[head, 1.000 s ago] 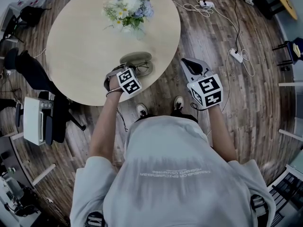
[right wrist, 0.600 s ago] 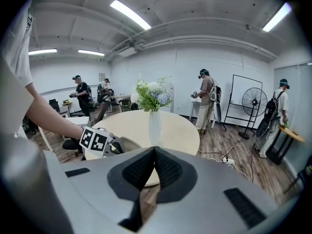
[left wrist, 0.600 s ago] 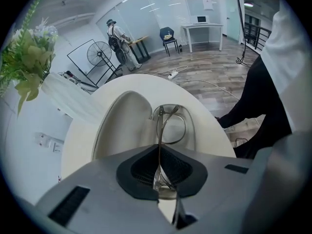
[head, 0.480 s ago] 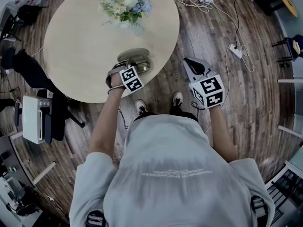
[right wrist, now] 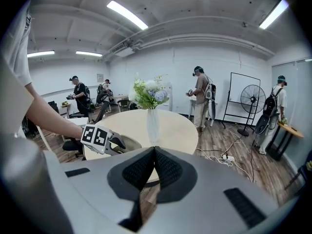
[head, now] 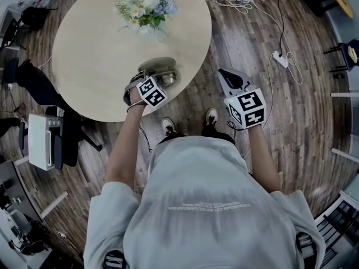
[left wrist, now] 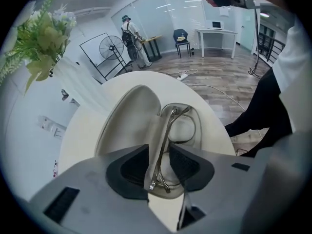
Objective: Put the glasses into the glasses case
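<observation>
Two jaws of the left gripper [left wrist: 158, 167] have just been opening and now stand wide, no longer pinching the glasses [left wrist: 178, 123]. These rest in the open glasses case [left wrist: 127, 116], mid-frame. Placement looks done. Right gripper [right wrist: 155, 165] closed, empty.

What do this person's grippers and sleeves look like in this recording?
The left gripper and right gripper both have light grey moulded bodies with black textured pads. Each carries a white cube printed with black square markers. The person wears a pale grey short-sleeved T-shirt with small print, and nothing on the forearms.
</observation>
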`<control>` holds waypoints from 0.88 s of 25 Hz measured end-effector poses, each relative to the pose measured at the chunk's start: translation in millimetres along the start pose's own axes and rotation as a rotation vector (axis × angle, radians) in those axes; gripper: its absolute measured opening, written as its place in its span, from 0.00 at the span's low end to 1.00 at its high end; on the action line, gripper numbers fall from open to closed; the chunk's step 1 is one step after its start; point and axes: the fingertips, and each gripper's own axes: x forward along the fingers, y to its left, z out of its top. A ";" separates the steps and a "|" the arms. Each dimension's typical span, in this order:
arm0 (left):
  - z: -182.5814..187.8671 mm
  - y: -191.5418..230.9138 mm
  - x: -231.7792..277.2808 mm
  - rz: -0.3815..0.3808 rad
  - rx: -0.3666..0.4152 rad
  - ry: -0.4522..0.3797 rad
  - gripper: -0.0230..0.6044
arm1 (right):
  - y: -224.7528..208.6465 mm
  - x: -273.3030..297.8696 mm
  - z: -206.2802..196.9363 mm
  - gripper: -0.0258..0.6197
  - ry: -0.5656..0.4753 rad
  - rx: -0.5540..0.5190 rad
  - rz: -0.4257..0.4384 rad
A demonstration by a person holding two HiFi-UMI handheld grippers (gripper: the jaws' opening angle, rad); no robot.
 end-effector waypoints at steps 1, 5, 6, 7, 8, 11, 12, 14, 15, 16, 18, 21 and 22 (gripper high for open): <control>-1.0 2.9 -1.4 0.018 0.007 0.003 0.25 | 0.3 0.5 0.0 0.04 -0.001 -0.001 0.003; -0.5 13.2 -9.1 0.081 0.047 -0.002 0.25 | 2.7 1.8 0.6 0.04 -0.003 -0.008 0.017; 0.6 14.4 -10.6 0.083 0.043 -0.008 0.25 | 2.9 2.2 0.5 0.04 -0.002 -0.010 0.020; 1.5 15.2 -12.1 0.084 0.036 -0.013 0.25 | 3.0 2.6 0.4 0.04 -0.002 -0.013 0.022; 2.4 15.7 -13.8 0.083 0.028 -0.019 0.25 | 3.0 3.1 0.5 0.04 -0.002 -0.015 0.025; 3.9 18.5 -19.6 0.089 0.018 -0.034 0.25 | 1.7 4.9 2.8 0.04 -0.005 -0.021 0.029; 4.0 20.1 -21.6 0.094 0.015 -0.038 0.25 | 0.9 5.7 4.2 0.04 -0.007 -0.024 0.029; 3.8 24.8 -26.5 0.110 -0.001 -0.048 0.24 | -0.2 7.3 8.1 0.04 -0.013 -0.031 0.032; 3.3 27.3 -29.3 0.119 -0.009 -0.052 0.24 | -0.4 7.9 10.3 0.04 -0.017 -0.035 0.034; 2.8 29.3 -32.2 0.127 -0.018 -0.055 0.24 | -0.4 8.3 12.7 0.04 -0.022 -0.039 0.036; 2.0 33.6 -38.7 0.141 -0.035 -0.064 0.24 | -0.6 9.0 18.2 0.04 -0.031 -0.052 0.042; 3.5 45.3 -55.3 0.170 -0.104 -0.110 0.22 | -3.5 10.1 30.5 0.04 -0.051 -0.078 0.046; 4.2 51.0 -63.3 0.183 -0.143 -0.135 0.20 | -5.1 10.5 36.3 0.04 -0.061 -0.089 0.045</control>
